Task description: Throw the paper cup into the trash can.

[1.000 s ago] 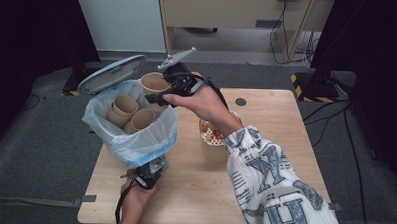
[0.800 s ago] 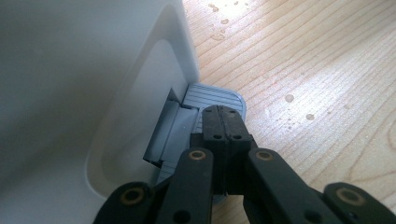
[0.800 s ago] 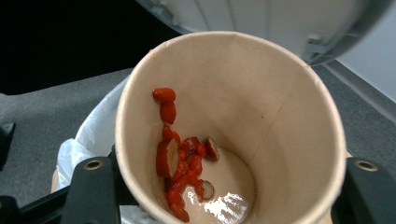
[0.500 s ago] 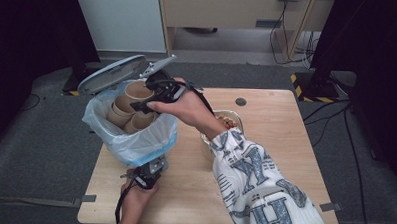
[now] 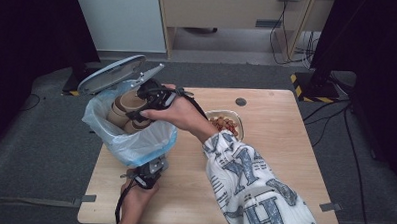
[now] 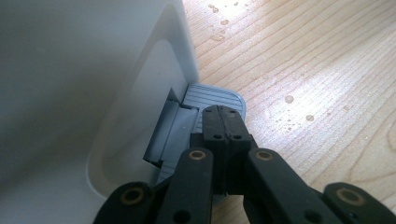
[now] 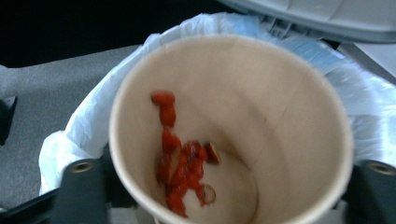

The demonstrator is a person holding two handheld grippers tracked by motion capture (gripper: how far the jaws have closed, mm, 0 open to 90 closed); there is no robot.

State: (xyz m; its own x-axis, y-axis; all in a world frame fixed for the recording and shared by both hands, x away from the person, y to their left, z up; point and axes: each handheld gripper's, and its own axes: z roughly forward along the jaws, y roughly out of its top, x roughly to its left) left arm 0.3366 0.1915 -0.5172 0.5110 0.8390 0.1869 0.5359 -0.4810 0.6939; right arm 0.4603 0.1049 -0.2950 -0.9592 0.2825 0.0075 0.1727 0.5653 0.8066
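Right now my right gripper (image 5: 139, 101) clamps a paper cup (image 7: 229, 126) of red scraps over the lined bin (image 5: 128, 134) at the desk's left edge, ready to dump. My left gripper (image 6: 223, 126), jaws closed, presses the pedal (image 6: 212, 97) so the lid (image 5: 110, 74) stays up.

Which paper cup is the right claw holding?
The cup with red bits stuck inside, gripped by the right claw over the bin bag. The other cups already sit inside the bag.

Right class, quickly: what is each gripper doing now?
Left gripper: shut, pressing the bin's pedal.
Right gripper: shut on the paper cup over the bin.
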